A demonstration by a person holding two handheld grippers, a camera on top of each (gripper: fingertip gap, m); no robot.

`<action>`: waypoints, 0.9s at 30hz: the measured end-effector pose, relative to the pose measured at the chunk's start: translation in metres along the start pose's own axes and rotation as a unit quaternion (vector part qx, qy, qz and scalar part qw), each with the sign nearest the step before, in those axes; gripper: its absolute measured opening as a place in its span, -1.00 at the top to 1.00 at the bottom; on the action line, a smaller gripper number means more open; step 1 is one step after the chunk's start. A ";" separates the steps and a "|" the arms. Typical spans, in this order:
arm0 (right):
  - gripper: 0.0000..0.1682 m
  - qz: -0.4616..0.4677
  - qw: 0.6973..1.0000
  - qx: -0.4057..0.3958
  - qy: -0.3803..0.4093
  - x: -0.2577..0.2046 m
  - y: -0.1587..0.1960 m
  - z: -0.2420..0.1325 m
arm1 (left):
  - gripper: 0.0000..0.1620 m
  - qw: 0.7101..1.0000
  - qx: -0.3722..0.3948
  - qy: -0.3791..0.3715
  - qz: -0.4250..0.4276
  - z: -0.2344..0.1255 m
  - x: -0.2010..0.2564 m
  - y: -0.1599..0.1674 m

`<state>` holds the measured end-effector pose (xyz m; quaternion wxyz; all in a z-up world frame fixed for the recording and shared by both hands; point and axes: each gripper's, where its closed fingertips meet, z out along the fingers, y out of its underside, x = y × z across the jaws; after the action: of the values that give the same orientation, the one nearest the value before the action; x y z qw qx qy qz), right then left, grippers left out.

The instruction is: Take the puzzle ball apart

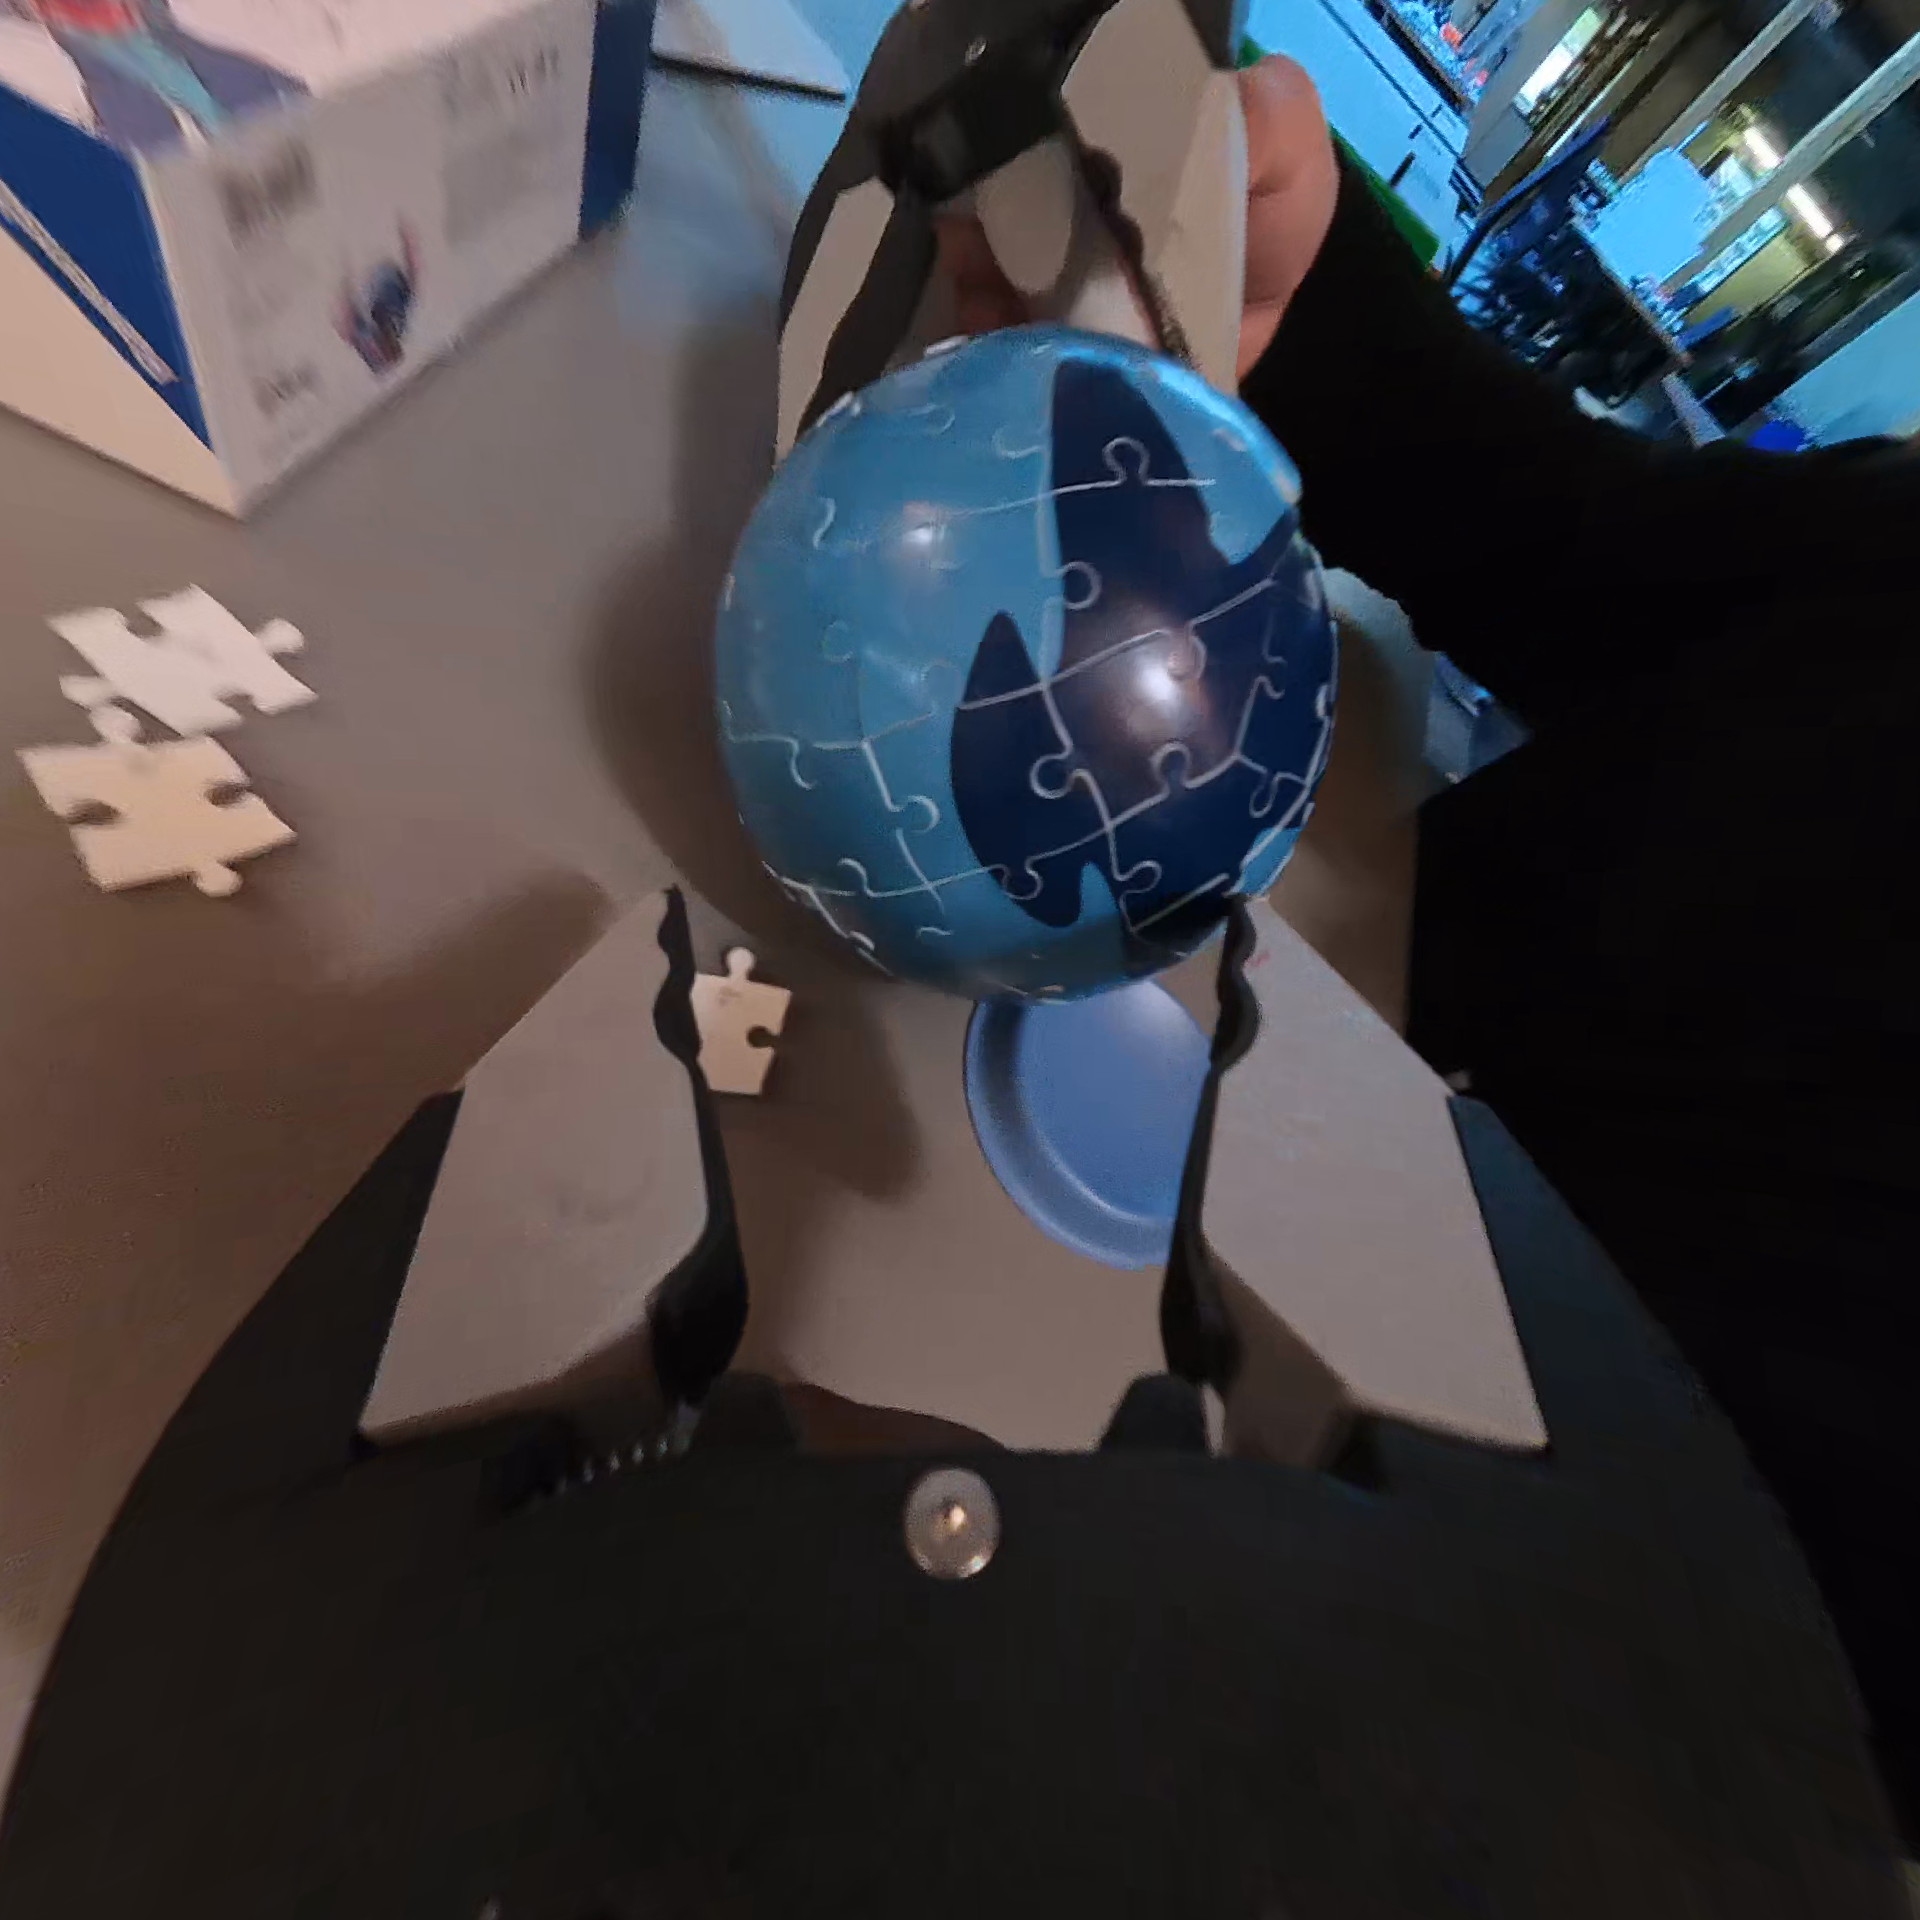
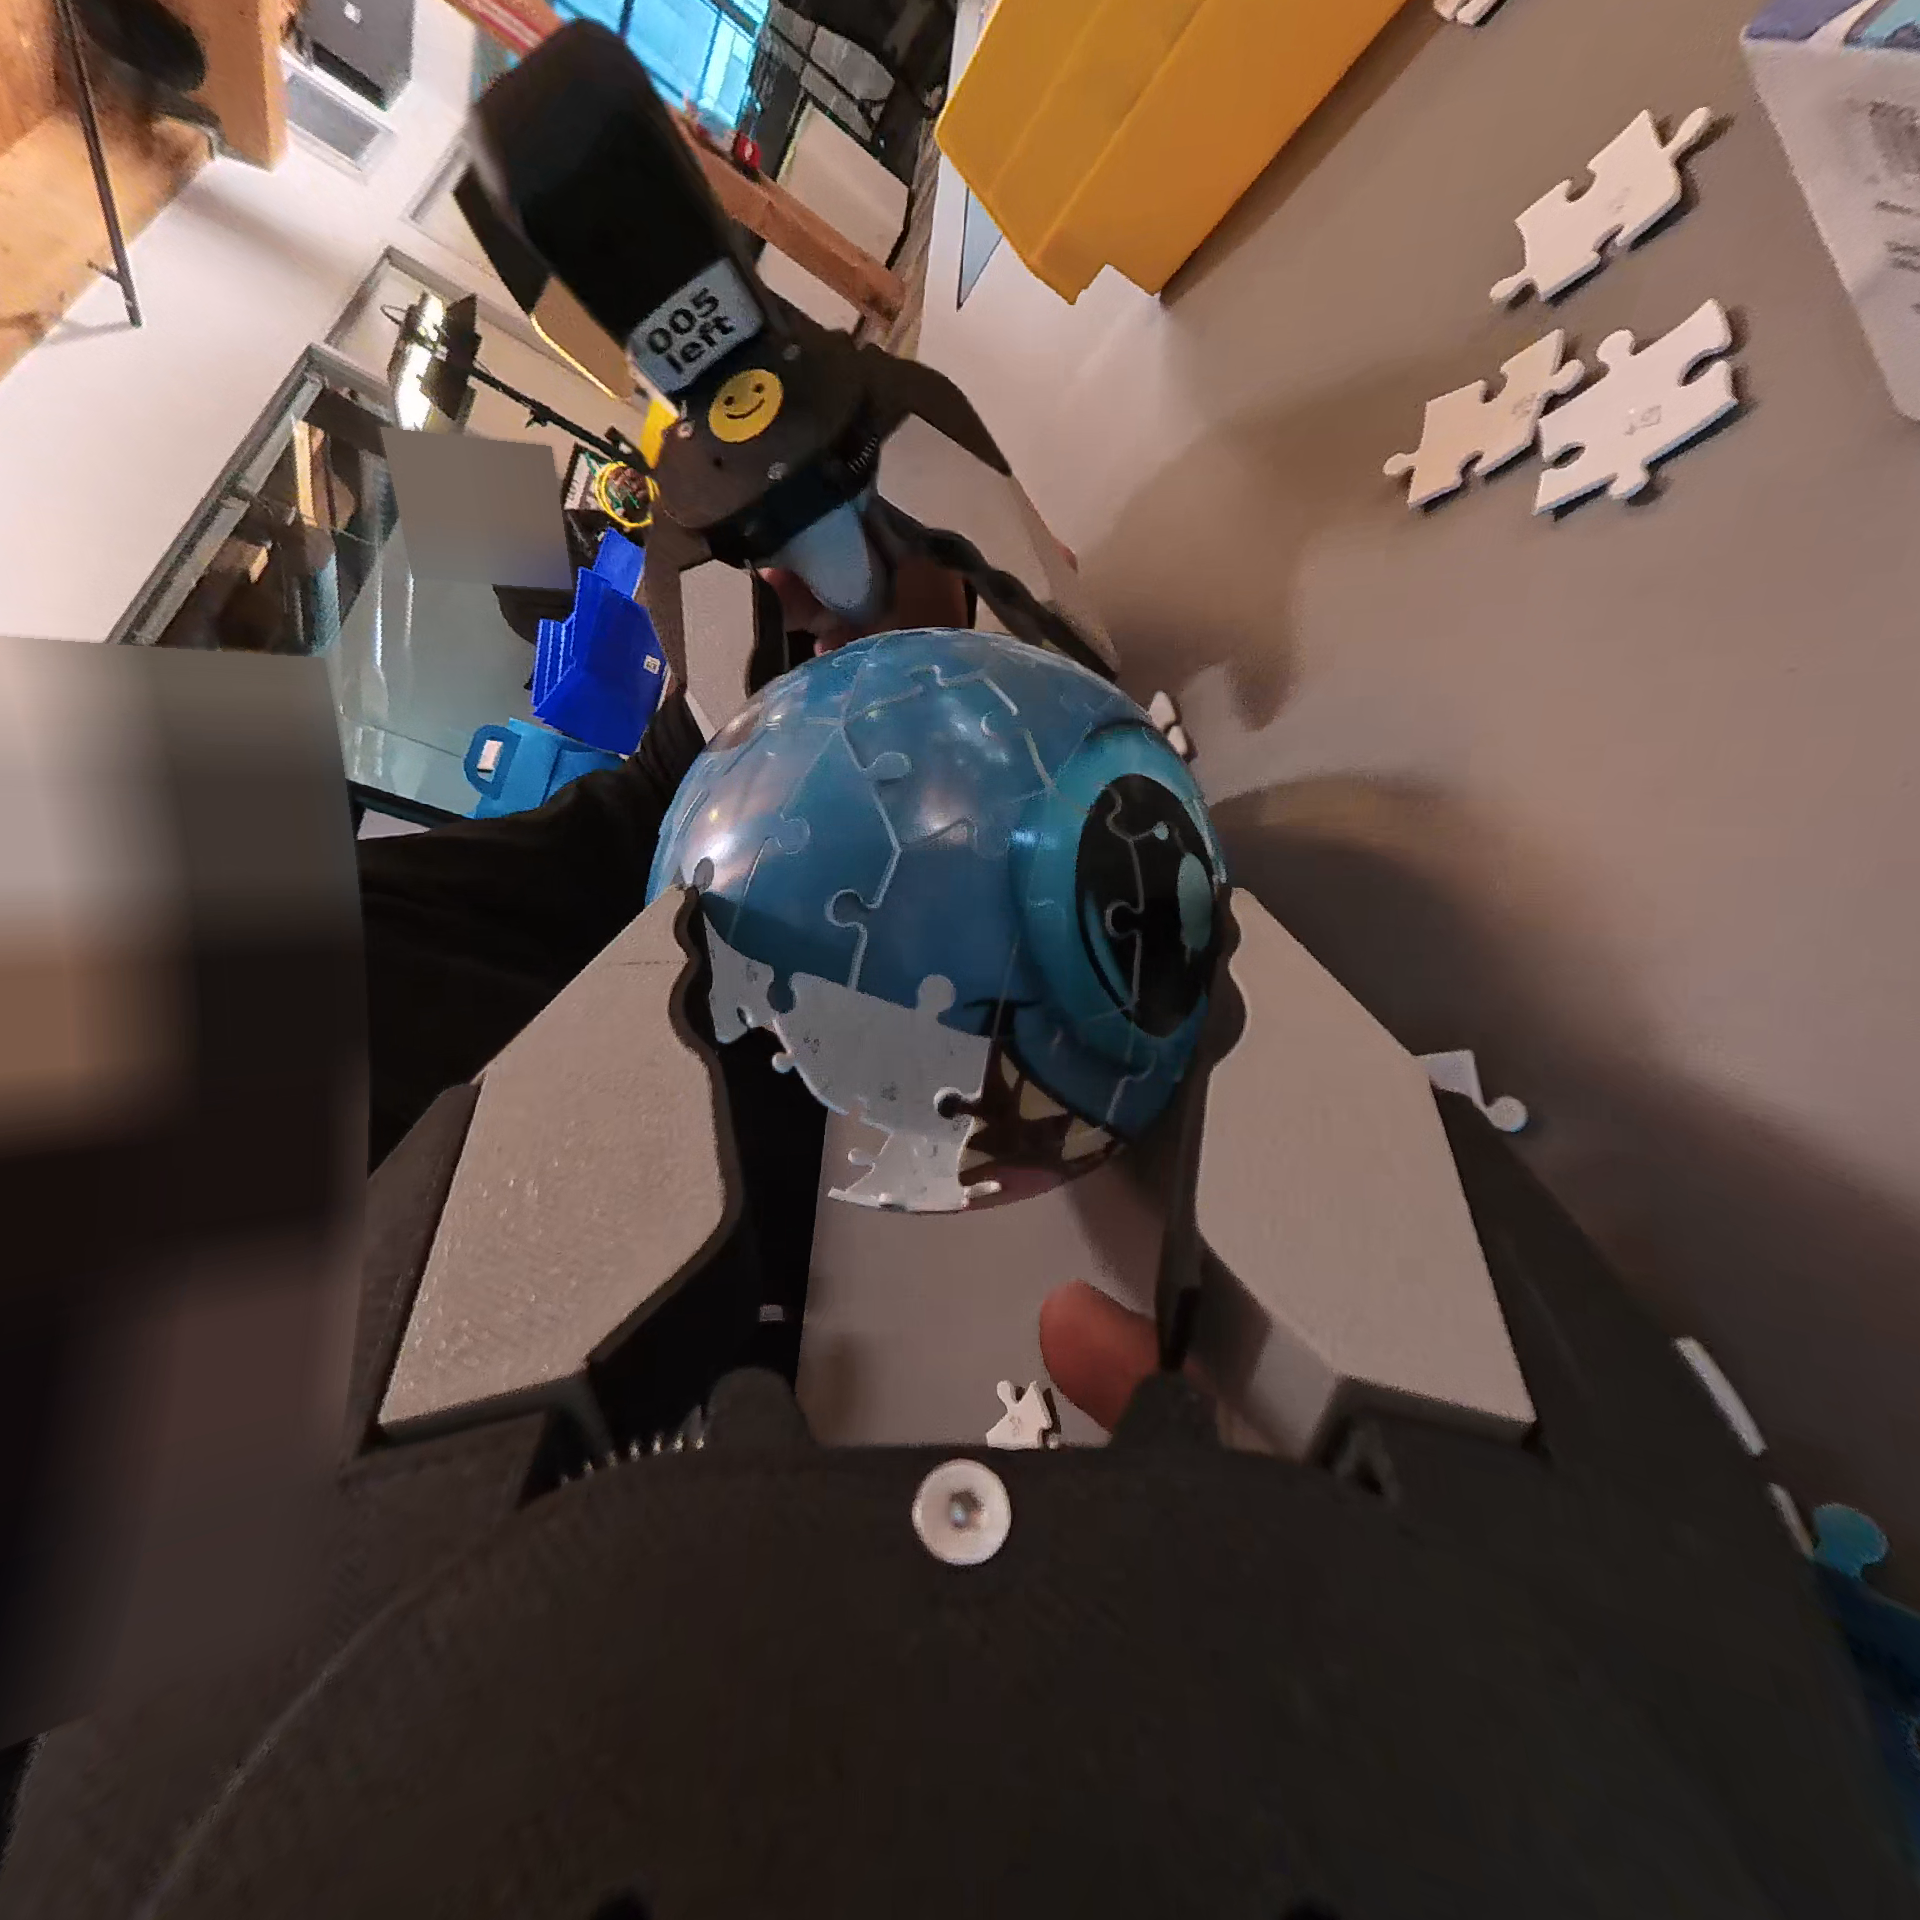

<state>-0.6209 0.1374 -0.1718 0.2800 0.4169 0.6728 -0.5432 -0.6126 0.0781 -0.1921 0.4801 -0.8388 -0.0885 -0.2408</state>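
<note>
The white box is blurred and cut off by the picture's edge. The blue dish is partly hidden behind the puzzle ball. The yellow bin is cut off at the top.

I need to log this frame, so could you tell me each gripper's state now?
Left gripper: open, nothing held.
Right gripper: shut on the puzzle ball.

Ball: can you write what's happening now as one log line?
ball: held up, partly apart | right tool: shut on ball | left tool: open at ball | loose pieces: on table
</note>
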 end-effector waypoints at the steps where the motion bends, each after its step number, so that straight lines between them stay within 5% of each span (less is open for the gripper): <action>1: -0.11 -0.003 1.000 0.003 -0.003 -0.001 0.001 0.000 | -0.26 1.000 -0.001 0.005 -0.013 0.002 0.001 0.002; 12: -0.12 -0.004 1.000 0.027 -0.013 0.000 0.005 -0.007 | -0.26 0.990 0.003 0.058 -0.127 0.021 0.018 -0.002; 27: -0.11 -0.187 0.979 0.074 -0.010 0.013 -0.044 0.005 | -0.24 0.995 0.090 -0.033 0.025 -0.022 -0.031 -0.042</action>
<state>-0.6659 0.1335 -0.1616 0.1482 0.2978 0.6941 -0.6384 -0.6624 0.0844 -0.1658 0.5563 -0.8016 -0.1050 -0.1921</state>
